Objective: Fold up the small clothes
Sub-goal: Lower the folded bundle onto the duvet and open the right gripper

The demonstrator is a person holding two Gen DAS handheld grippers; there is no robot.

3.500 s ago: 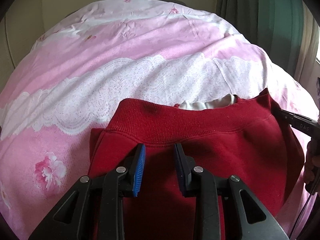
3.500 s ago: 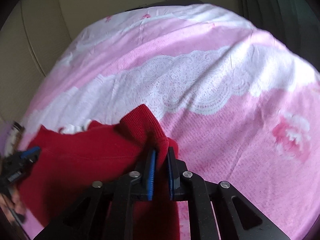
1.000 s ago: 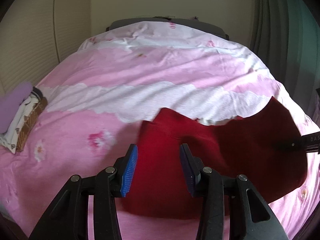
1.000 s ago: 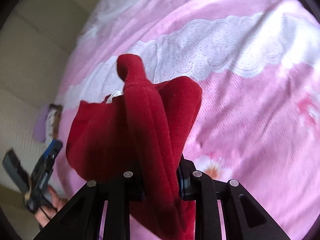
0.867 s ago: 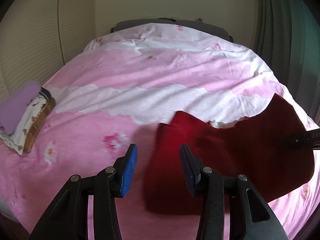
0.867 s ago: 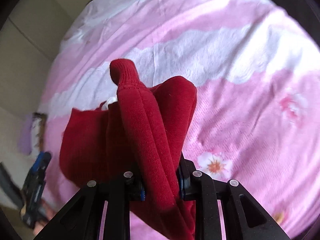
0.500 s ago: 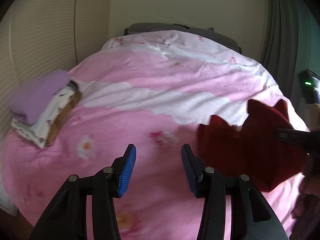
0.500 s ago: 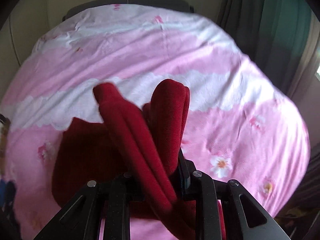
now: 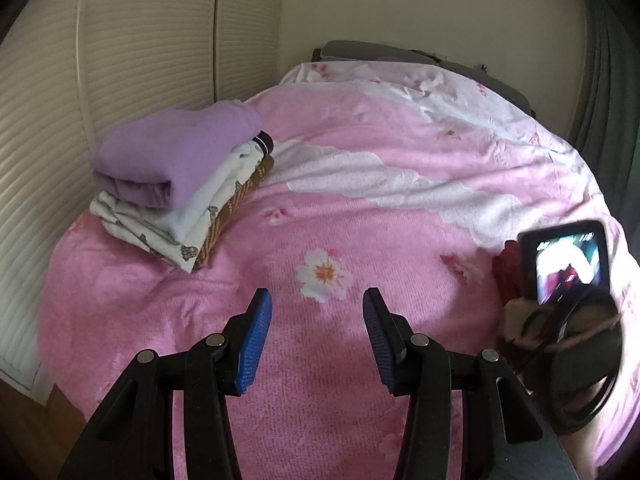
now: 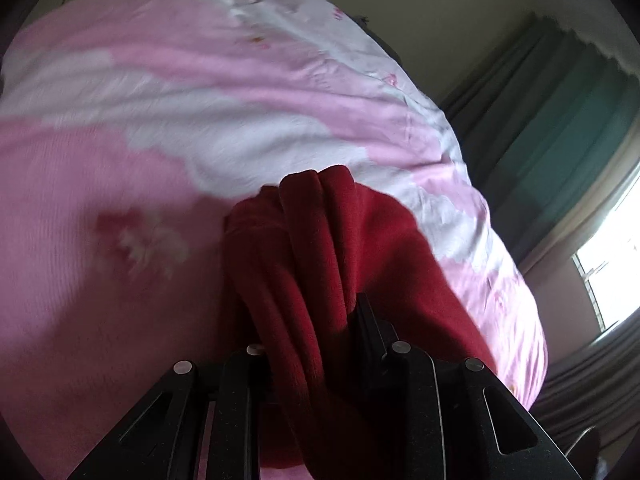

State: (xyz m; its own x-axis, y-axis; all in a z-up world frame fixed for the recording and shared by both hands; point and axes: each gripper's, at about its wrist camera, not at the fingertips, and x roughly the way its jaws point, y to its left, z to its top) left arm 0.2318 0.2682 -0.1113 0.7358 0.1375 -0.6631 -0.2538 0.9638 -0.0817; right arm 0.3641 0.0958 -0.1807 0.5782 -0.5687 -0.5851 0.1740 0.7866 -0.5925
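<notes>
Left gripper (image 9: 316,334), its jaws spread and empty, hangs over the pink floral bed (image 9: 360,208) with a stack of folded clothes (image 9: 176,184) at the bed's left edge, while the right gripper (image 10: 308,344), jaws just easing apart, has the bunched red garment (image 10: 316,264) between them near the right edge.

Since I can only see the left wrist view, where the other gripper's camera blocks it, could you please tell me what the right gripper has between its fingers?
Observer: The right gripper has the red garment between its fingers. The cloth fills the gap, and the jaws have just been opening.
Operator: Thank you. Is the garment lying flat?
Observer: No. It is bunched in thick folds that stand up past the fingertips, over the pink bedspread.
</notes>
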